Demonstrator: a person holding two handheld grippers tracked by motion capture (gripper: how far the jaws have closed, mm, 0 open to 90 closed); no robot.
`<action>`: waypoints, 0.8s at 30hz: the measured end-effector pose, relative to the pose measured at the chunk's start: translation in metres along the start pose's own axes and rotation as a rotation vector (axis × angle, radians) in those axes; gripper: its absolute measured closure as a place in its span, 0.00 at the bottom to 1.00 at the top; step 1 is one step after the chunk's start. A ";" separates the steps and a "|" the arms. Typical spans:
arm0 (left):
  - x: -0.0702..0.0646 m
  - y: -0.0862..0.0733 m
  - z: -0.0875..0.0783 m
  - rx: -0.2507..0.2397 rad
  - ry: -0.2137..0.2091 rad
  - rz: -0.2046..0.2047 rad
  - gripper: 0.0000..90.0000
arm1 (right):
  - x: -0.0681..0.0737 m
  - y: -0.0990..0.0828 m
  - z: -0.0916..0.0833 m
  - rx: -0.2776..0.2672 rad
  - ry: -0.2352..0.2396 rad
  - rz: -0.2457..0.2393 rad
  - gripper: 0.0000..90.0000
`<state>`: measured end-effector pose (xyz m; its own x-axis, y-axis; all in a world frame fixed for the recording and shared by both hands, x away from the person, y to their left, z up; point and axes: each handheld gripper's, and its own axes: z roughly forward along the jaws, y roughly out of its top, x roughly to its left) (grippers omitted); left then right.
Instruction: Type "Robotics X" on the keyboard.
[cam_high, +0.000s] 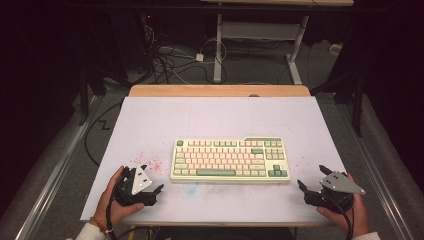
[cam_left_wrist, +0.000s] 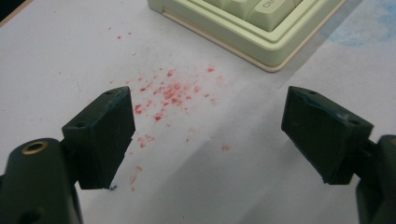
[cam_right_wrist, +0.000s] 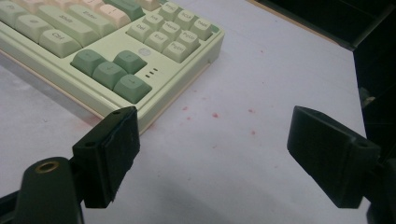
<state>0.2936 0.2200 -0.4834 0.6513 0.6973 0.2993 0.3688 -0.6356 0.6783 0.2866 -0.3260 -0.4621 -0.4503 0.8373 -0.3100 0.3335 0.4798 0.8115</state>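
Centrally placed on white tabletop (cam_high: 150, 120): one pale green and pink keyboard (cam_high: 230, 159). Flanking it, two black grippers, left (cam_high: 152, 179) and right (cam_high: 310, 176), both spread wide, grasping nothing.

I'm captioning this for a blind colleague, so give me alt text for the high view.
A pale green and pink keyboard lies centred on a white table. A person's hands hold the open left gripper and the open right gripper beside its near corners, touching nothing. Faint red specks mark the surface left of the keyboard.

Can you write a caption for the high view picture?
Two open grippers, left and right, flank a pastel keyboard on a white table.
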 end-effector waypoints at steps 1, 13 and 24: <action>0.000 0.000 0.000 -0.003 0.000 -0.001 0.18 | 0.000 0.000 0.000 -0.005 -0.002 -0.003 0.19; -0.001 0.004 0.002 0.000 -0.004 0.004 0.18 | 0.002 0.001 0.002 -0.005 -0.003 -0.023 0.19; -0.001 0.006 0.008 0.011 -0.016 0.013 0.18 | 0.006 0.001 0.003 0.007 -0.008 -0.050 0.19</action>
<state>0.3005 0.2125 -0.4849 0.6664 0.6839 0.2969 0.3679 -0.6480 0.6668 0.2867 -0.3201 -0.4645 -0.4598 0.8146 -0.3537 0.3170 0.5226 0.7914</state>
